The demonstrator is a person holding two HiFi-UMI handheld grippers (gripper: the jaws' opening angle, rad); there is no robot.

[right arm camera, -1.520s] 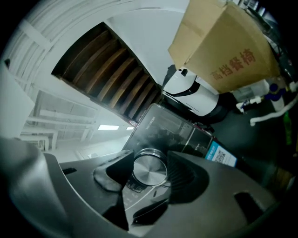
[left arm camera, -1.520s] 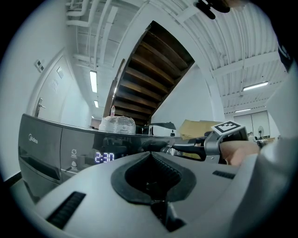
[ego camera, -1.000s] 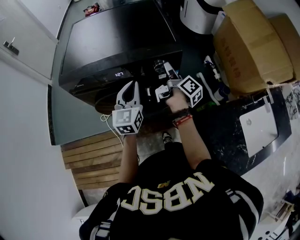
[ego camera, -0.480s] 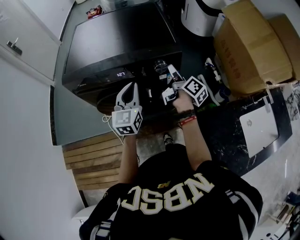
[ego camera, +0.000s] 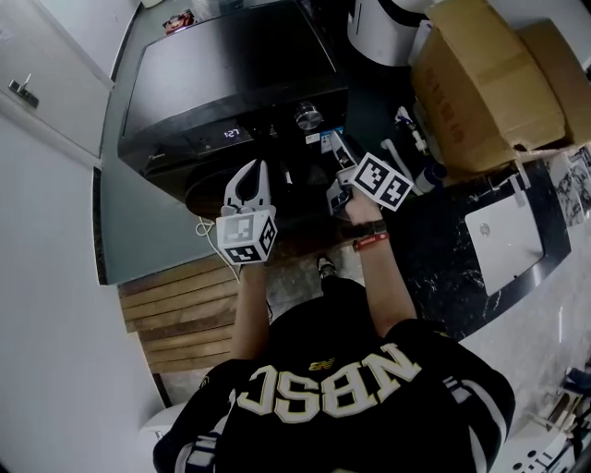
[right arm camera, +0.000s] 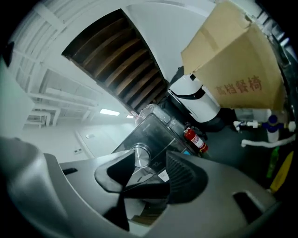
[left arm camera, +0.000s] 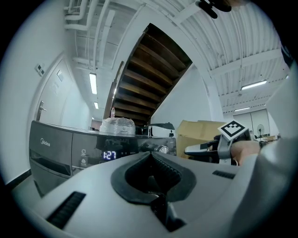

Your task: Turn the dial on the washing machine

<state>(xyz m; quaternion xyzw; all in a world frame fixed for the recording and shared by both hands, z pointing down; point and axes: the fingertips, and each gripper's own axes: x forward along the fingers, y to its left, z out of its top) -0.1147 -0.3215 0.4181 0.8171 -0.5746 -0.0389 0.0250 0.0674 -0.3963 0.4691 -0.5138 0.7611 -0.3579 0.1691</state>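
Note:
The black washing machine [ego camera: 231,83] fills the upper middle of the head view, its display [ego camera: 235,135] lit. The silver dial [ego camera: 307,115] sits uncovered on the front panel, right of the display. My right gripper [ego camera: 338,157] is open, just below and right of the dial and apart from it. Between its spread jaws in the right gripper view [right arm camera: 149,160] the dial [right arm camera: 139,155] shows farther ahead, untouched. My left gripper [ego camera: 252,174] is shut and empty, held in front of the panel below the display. The left gripper view shows the display [left arm camera: 109,155] and dial [left arm camera: 160,149] beyond the jaws.
A large cardboard box [ego camera: 480,83] and a white appliance [ego camera: 383,28] stand right of the machine. Bottles [ego camera: 416,139] lie on the dark floor beside it. A white flat device [ego camera: 503,240] rests on the dark counter. Wooden slats [ego camera: 180,305] lie at lower left.
My right gripper has drawn back from the dial, down and to the right, and rolled; the dial now shows uncovered. The left gripper has barely shifted.

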